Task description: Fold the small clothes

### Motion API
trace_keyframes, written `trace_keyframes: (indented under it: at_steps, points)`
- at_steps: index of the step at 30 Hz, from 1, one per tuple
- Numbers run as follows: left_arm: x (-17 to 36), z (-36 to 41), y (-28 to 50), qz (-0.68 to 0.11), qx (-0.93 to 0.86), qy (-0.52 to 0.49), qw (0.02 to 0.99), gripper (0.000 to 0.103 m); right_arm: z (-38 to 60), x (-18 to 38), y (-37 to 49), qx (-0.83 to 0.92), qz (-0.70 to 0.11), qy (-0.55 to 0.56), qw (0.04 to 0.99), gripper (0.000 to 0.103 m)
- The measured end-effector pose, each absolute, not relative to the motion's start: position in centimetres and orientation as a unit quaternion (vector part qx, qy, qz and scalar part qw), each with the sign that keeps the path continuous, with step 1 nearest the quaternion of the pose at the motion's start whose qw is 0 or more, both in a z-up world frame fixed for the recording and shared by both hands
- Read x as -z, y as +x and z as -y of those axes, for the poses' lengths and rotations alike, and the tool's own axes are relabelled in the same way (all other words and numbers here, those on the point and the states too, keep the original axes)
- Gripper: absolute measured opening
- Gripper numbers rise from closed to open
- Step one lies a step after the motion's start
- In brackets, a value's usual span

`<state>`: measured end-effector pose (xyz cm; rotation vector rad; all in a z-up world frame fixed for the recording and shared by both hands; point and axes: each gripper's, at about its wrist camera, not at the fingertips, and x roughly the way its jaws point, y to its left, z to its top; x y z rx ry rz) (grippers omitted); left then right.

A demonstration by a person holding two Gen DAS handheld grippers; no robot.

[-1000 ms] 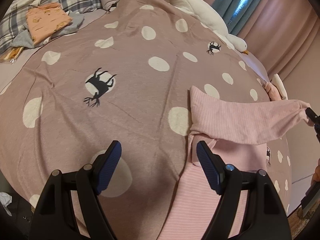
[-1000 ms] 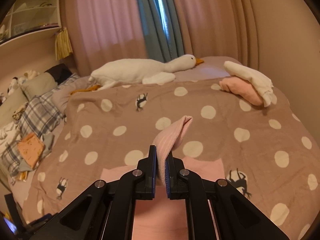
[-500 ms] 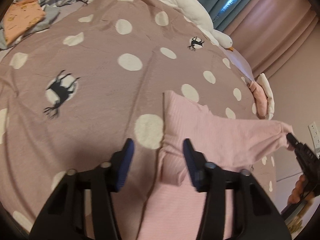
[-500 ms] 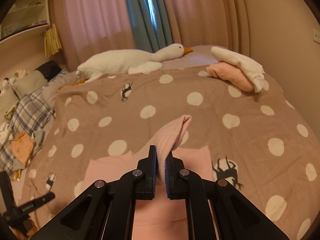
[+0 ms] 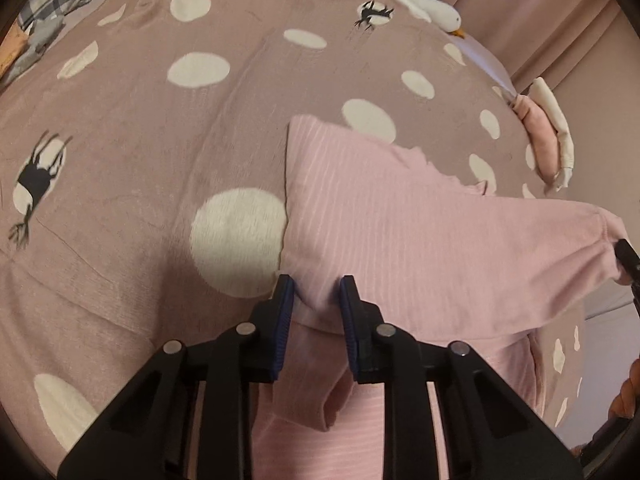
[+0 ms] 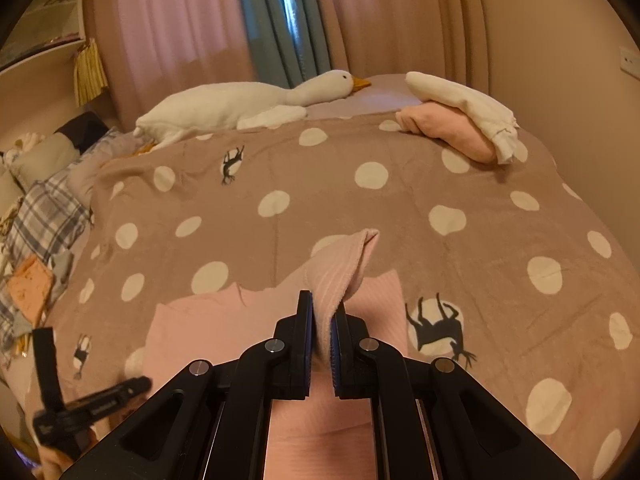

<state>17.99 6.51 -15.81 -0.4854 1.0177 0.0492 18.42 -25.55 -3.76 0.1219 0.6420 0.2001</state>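
Left wrist view, from the left. Dusty-brown bedspread with cream dots and black deer prints (image 5: 140,128) covers the bed. The pale pink ribbed small garment (image 5: 384,220) lies on it right of centre. A raised fold runs with its long axis left to right across the view, from a corner at the middle to a gathered cuff at the far right. Fabric is fine-ribbed, soft, slightly rumpled; a flatter pink layer lies beneath, toward the camera.

Left hand-held gripper (image 5: 316,300): jaws have just been closing and now stand narrow, with the near edge of the fold between them. Whether the blue pads (image 5: 285,320) already press the cloth cannot be told. At the right edge the tip of the right hand-held gripper (image 5: 628,256) meets the cuff.

Right wrist view, from the left. The left hand-held gripper shows low at the left edge, blurred. The right hand-held gripper (image 6: 322,320) is clamped on a cuff end that stands up and points away from the camera, with its tip tilted right.

Only this view shows the room: the white plush goose with orange beak (image 6: 248,104) whole along the far edge of the bed, pink curtains (image 6: 168,24) behind, and a folded pink and white pile (image 6: 460,124) at far right.
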Motion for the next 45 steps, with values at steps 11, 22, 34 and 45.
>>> trace_keyframes:
  at_steps: [11, 22, 34, 45]
  points:
    - [16.8, -6.6, 18.2, -0.487, -0.034, -0.235, 0.84, 0.023, 26.8, 5.0, 18.5, -0.085, -0.323, 0.067, 0.94, 0.009]
    - [17.0, -6.6, 18.4, -0.485, -0.042, -0.237, 0.841, 0.023, 27.7, 7.0, 18.9, -0.074, -0.346, 0.067, 0.933, 0.009]
    - [17.1, -6.7, 18.5, -0.483, -0.048, -0.239, 0.841, 0.023, 28.5, 8.3, 18.7, -0.072, -0.362, 0.071, 0.927, 0.009]
    - [17.1, -6.8, 18.3, -0.481, -0.05, -0.245, 0.841, 0.023, 29.0, 9.8, 19.0, -0.067, -0.383, 0.074, 0.918, 0.009]
